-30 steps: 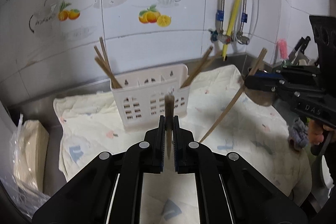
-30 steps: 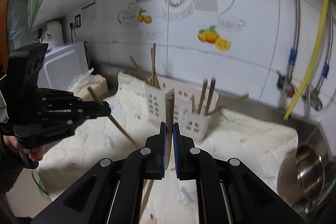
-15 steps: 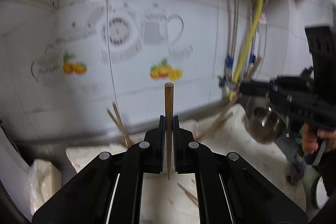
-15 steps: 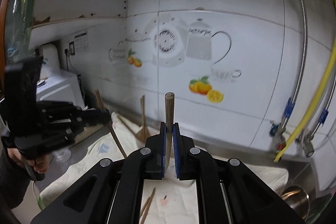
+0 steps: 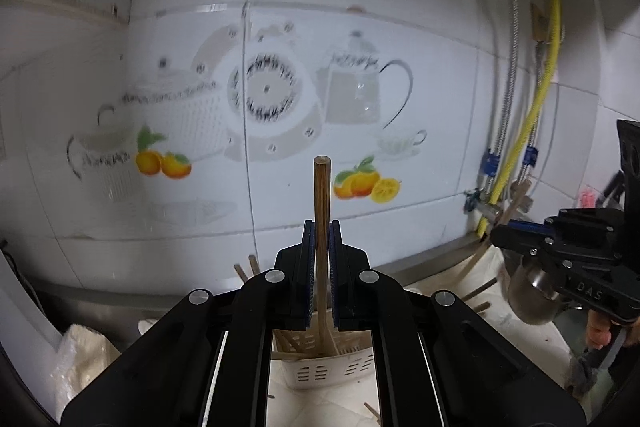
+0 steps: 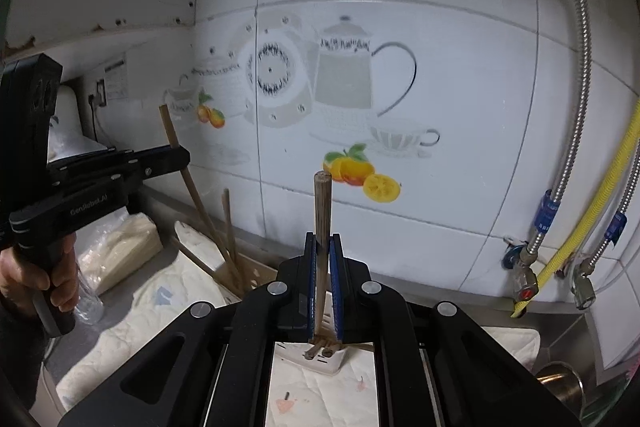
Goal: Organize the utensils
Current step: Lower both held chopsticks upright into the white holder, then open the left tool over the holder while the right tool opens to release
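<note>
My left gripper (image 5: 320, 231) is shut on a wooden chopstick (image 5: 322, 195) that stands upright, its lower end down in the white slotted utensil holder (image 5: 320, 367) below. My right gripper (image 6: 323, 247) is shut on another wooden chopstick (image 6: 322, 207), held upright above the holder's right end (image 6: 320, 357), where other chopstick ends (image 6: 320, 347) show. Each gripper shows in the other's view: the right one (image 5: 500, 233) at the right, the left one (image 6: 184, 157) at the left. Several chopsticks (image 6: 228, 251) lean in the holder's left end.
A patterned cloth (image 6: 160, 311) covers the steel counter. A tiled wall with teapot and fruit decals (image 5: 280, 99) is straight ahead. Pipes and a yellow hose (image 6: 580, 219) run at the right. A metal pot (image 6: 560, 383) sits at right, a plastic bag (image 5: 80, 359) at left.
Both grippers have risen and moved closer to the wall, over the holder. The holder has dropped to the bottom of both views. Both chopsticks stay gripped.
</note>
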The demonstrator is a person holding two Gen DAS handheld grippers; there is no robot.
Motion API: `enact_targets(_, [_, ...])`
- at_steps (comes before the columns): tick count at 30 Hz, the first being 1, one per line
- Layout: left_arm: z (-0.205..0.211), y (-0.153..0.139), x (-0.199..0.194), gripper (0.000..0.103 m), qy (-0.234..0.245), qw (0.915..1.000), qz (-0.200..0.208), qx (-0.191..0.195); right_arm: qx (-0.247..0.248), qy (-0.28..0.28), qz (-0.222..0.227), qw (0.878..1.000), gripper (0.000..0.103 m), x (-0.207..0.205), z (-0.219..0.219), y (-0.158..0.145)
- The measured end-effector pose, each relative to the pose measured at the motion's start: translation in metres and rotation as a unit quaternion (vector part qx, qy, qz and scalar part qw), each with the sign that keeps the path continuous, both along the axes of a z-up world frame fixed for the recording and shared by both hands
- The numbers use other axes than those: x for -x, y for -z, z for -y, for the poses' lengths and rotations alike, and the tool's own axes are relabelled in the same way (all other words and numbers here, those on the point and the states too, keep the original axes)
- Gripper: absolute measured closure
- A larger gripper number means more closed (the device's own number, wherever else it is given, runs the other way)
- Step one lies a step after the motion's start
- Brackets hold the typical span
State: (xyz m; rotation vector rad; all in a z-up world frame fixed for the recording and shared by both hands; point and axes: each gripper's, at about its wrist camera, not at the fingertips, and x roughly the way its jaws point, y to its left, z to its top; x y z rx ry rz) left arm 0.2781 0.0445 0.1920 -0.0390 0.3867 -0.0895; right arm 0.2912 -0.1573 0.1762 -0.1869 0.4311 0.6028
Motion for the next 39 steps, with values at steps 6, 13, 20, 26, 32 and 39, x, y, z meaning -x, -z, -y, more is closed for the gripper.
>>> enact_targets(6, [-0.011, 0.032, -0.021, 0.098, -0.004, 0.9988, -0.044, 0.022, 0.010, 0.000, -0.022, 1.000, 0.097, -0.011, -0.006, 0.019])
enact_targets(13, [-0.016, 0.060, -0.036, 0.097, -0.004, 0.9963, -0.083, 0.024, 0.020, 0.000, -0.040, 0.999, 0.096, -0.020, -0.013, 0.036])
enact_targets(20, [-0.014, 0.070, -0.040, 0.097, -0.005, 0.9946, -0.102, 0.021, 0.028, 0.003, -0.057, 0.998, 0.096, -0.027, -0.016, 0.050])
enact_targets(26, [-0.014, 0.072, -0.039, 0.095, -0.005, 0.9939, -0.108, 0.019, 0.032, 0.005, -0.062, 0.998, 0.096, -0.029, -0.017, 0.056])
enact_targets(32, [-0.012, 0.065, -0.031, 0.081, -0.005, 0.9949, -0.099, 0.019, 0.023, 0.009, -0.055, 0.998, 0.093, -0.025, -0.012, 0.050])
enact_targets(39, [-0.004, 0.053, -0.007, 0.076, 0.003, 0.9966, -0.081, 0.013, 0.008, 0.013, -0.020, 1.000, 0.085, 0.003, 0.002, 0.034])
